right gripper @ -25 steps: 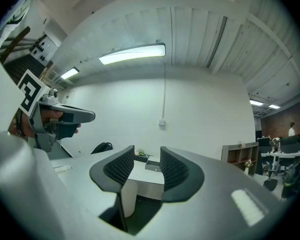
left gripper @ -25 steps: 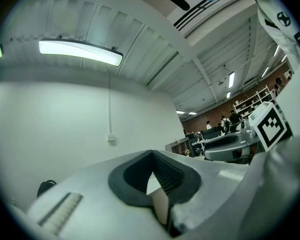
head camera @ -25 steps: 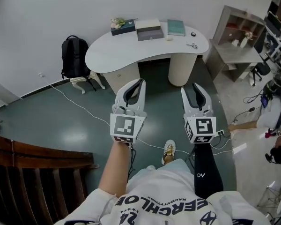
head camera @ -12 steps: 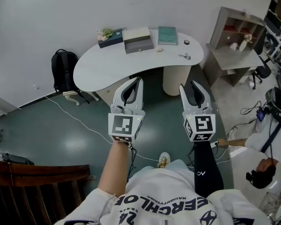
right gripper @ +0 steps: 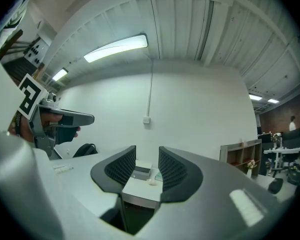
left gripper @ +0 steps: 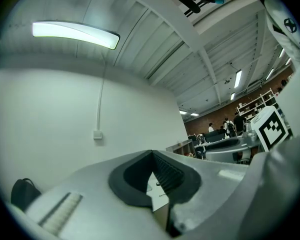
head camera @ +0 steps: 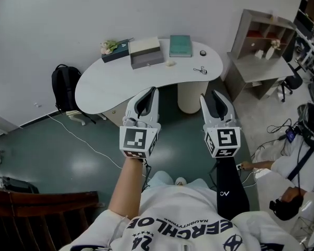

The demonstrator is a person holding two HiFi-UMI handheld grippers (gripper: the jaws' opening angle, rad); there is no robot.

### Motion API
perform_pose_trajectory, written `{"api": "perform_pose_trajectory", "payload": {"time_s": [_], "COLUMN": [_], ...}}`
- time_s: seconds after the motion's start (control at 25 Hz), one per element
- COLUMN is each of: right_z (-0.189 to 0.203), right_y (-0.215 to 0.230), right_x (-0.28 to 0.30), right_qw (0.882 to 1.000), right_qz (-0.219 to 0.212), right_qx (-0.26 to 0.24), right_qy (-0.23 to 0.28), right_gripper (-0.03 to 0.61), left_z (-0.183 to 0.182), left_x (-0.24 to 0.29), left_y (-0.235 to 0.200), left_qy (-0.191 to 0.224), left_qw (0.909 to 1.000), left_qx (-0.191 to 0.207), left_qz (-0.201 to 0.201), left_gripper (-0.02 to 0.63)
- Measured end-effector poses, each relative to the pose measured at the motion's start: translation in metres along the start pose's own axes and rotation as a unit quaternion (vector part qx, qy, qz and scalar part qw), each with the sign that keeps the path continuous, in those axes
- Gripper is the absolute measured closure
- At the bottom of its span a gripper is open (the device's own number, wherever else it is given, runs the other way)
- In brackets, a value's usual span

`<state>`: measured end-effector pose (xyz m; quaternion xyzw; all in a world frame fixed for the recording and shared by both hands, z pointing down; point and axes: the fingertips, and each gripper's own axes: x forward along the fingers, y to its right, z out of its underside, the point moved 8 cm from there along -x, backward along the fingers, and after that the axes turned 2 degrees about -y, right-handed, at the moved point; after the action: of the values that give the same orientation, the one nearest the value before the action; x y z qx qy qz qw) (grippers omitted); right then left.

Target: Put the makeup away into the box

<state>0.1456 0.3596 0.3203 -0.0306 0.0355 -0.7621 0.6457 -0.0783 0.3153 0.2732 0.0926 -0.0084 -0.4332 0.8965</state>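
Since a second ago the desk point(head camera: 110, 88) has slid down and left in the head view and stands closer. The one backpack point(head camera: 64, 90) on the floor by the desk's left end has shifted with it. Both grippers sit where they were in the picture, short of the desk's near edge. The left gripper point(head camera: 153, 90) has its fingers together at the tips, holding nothing. The right gripper point(head camera: 211, 96) has its fingers partly apart; they have just been closing a little, with nothing between them. Along the desk's far side lie three larger things: one dark box with flowers point(head camera: 114, 50), one grey box point(head camera: 145, 53) and one teal case point(head camera: 180, 45). Towards the desk's right end lie three small makeup pieces, all outside the grey box: one white bit point(head camera: 170, 63), one round dark pot point(head camera: 202, 53) and one metal curler point(head camera: 200, 70). One shelf unit point(head camera: 264, 46) stands right of the desk.
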Motion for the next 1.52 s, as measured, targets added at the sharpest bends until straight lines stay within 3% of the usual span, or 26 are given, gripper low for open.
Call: {"api": "perform_pose_trajectory", "payload": {"time_s": [0.52, 1.08, 1.52], "right_z": [0.008, 0.016, 0.024], "right_y": [0.045, 0.091, 0.122], "right_x": [0.061, 0.205, 0.300], "right_qw": [1.000, 0.997, 0.992], "right_qz": [0.026, 0.065, 0.118], "right_qx": [-0.011, -0.025, -0.028], "right_qy": [0.003, -0.015, -0.019], "right_gripper": [0.408, 0.410, 0.408], "left_z": [0.009, 0.037, 0.057], "left_x": [0.093, 0.247, 0.352], "left_y": [-0.019, -0.094, -0.148], "left_qy": [0.019, 0.029, 0.036], "left_qw": [0.9993, 0.9966, 0.9909], "left_qx": [0.008, 0.008, 0.022], "left_qz": [0.030, 0.076, 0.128], "left_gripper": [0.607, 0.607, 0.607]}}
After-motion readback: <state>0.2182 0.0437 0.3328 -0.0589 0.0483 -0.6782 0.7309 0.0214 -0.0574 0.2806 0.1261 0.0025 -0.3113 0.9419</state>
